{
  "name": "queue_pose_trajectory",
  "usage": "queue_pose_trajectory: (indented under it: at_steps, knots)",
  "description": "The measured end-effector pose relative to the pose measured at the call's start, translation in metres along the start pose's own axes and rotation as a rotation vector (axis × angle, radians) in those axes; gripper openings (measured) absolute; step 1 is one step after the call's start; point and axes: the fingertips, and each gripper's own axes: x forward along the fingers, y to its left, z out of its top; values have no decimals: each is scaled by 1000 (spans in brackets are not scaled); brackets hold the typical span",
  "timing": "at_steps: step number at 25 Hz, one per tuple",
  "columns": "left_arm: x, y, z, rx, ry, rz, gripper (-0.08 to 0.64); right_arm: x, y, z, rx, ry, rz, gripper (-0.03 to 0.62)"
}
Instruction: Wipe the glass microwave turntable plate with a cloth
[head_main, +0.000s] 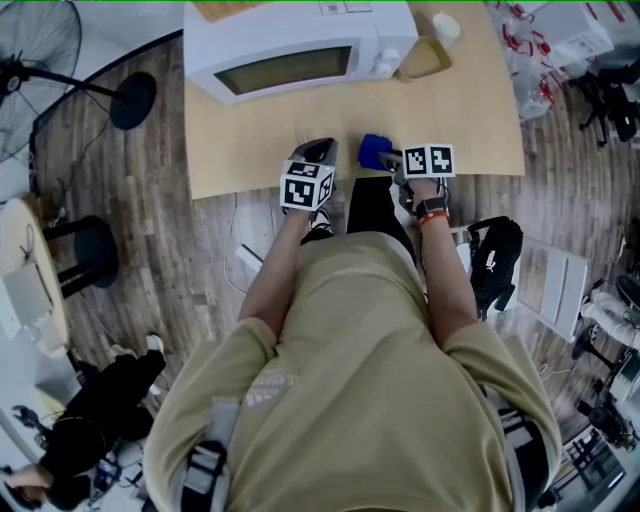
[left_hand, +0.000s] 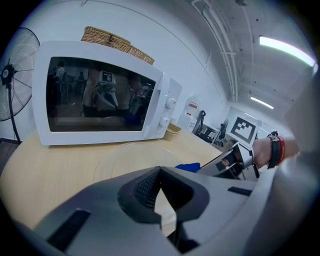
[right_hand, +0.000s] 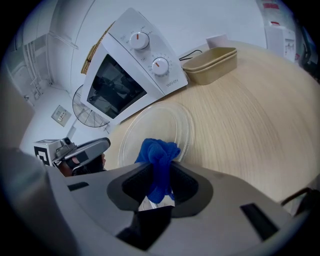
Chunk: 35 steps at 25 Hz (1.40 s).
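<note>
Left arm: bent at the elbow, the forearm reaches forward from the body to the near edge of the worktop (head_main: 470, 110).
Left tongs (left_hand: 160, 172): the two pads meet at their tips with nothing between them; they point across the worktop toward the microwave (left_hand: 100, 95).
Right arm: forearm also stretched forward, roughly parallel to the left one; a dark watch and a red band sit on the wrist (head_main: 432, 212).
Right tongs (right_hand: 159, 172): clamped on the blue cloth (right_hand: 157, 152), which bunches up above the pads and hangs a little below them.
Spacing: the two tongs are held side by side, close together but apart, over the near edge of the worktop.
Glass turntable plate (right_hand: 150, 122): lies flat on the worktop in front of the microwave's shut door, just beyond both tongs; the cloth is held at its near rim, and I cannot tell whether cloth and glass touch.
Beige tray (right_hand: 212, 65): on the worktop beside the microwave's dial side, well apart from the plate.
Woven mat (left_hand: 117, 40): lies on top of the microwave.
</note>
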Motion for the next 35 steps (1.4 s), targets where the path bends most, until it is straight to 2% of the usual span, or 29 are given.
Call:
queue_pose_trajectory:
  at_steps: [5, 11, 17, 25, 32, 35]
  knots:
    - [-13, 14, -2, -18, -16, 35, 18, 3, 9, 6, -23, 4, -15, 118]
    - [-32, 35, -7, -53, -35, 86, 18, 21, 53, 14, -88, 17, 64, 117]
    - [-49, 51, -12, -81, -52, 127, 18, 43, 100, 3, -147, 72, 161, 117]
    - [-63, 61, -18, -78, -63, 161, 18, 65, 127, -13, -180, 146, 225, 112]
    - [-65, 63, -19, -91, -68, 168, 18, 80, 123, -28, -226, 212, 187, 110]
    - [-63, 59, -19, -89, -61, 160, 18, 80, 123, -30, -294, 258, 181, 110]
